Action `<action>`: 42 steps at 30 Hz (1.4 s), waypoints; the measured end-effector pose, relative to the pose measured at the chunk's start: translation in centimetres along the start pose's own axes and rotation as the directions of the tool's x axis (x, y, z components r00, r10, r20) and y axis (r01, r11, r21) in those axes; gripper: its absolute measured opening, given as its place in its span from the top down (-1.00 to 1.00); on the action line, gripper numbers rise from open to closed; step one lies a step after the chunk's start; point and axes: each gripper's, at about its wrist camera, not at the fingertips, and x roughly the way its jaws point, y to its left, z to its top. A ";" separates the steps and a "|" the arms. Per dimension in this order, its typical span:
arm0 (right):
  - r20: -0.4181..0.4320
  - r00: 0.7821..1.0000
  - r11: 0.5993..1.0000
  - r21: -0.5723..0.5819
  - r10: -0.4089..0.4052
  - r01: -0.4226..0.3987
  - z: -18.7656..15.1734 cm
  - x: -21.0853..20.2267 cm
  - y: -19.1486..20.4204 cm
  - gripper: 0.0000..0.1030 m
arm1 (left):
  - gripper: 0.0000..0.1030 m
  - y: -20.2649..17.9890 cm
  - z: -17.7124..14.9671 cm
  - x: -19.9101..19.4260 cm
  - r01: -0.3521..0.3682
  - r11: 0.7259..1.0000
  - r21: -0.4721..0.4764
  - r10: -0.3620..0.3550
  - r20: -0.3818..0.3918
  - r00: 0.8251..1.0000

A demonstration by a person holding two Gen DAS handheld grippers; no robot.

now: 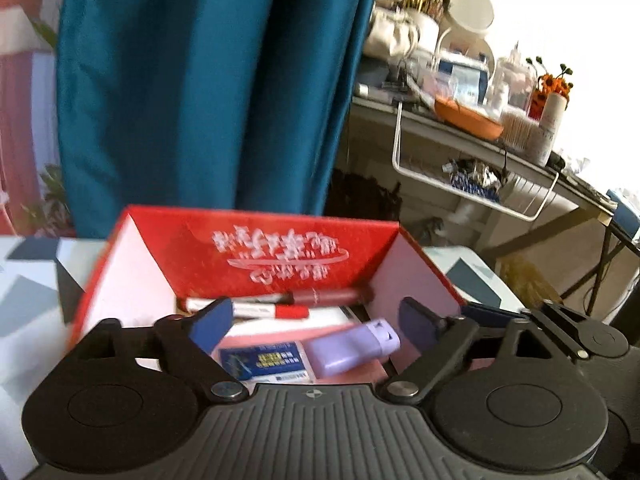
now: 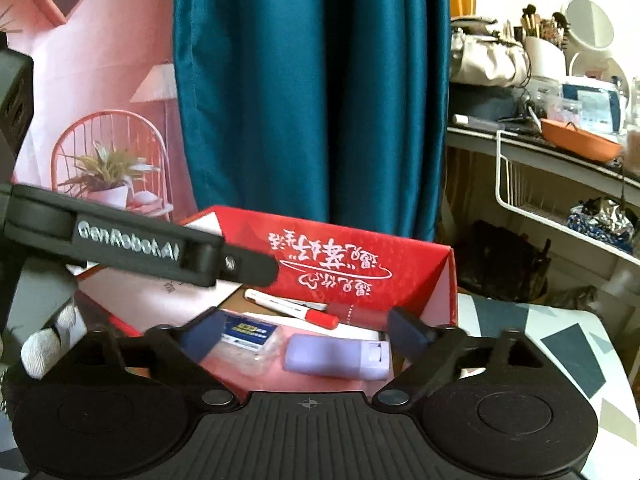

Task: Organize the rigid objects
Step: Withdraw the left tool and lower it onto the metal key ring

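Clearly both tools are released: the left gripper and the right gripper each stand with jaws spread wide and nothing between the pads. They hover just at the near edge of the red box, which sits open on the patterned table in front of a blue curtain. Inside lie a purple lighter, a small blue-labelled packet, a red-capped marker and a dark red tube against the far wall. The grippers crowd each other at the left side of the box, so a careless reach could knock them together. A spread finger could also catch the box wall and shove or tip it. The lighter lies slanted on the packet and might skid away if pinched off-centre.
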 end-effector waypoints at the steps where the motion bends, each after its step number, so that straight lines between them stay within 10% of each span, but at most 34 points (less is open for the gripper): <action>1: 0.007 1.000 1.000 -0.001 -0.008 0.008 0.0 -0.5 0.3 -0.99 | -0.91 -0.1 0.0 -0.6 -0.006 1.000 0.009 0.006 0.014 1.000; 19: 0.004 0.997 0.995 0.063 -0.083 0.082 -3.7 -7.5 2.9 -0.99 | -1.00 0.2 -5.7 -10.2 -0.106 0.994 0.030 0.106 0.022 0.994; 31: -0.093 0.991 0.994 0.042 -0.092 0.096 -9.1 -7.8 5.4 -0.99 | -0.91 2.6 -13.4 -11.3 -0.098 0.995 -0.017 0.095 -0.113 0.989; 42: -0.149 0.981 0.986 0.089 -0.126 0.141 -12.3 -6.1 3.9 -0.99 | -0.67 0.4 -17.3 -8.7 -0.008 0.990 0.142 0.045 -0.260 0.965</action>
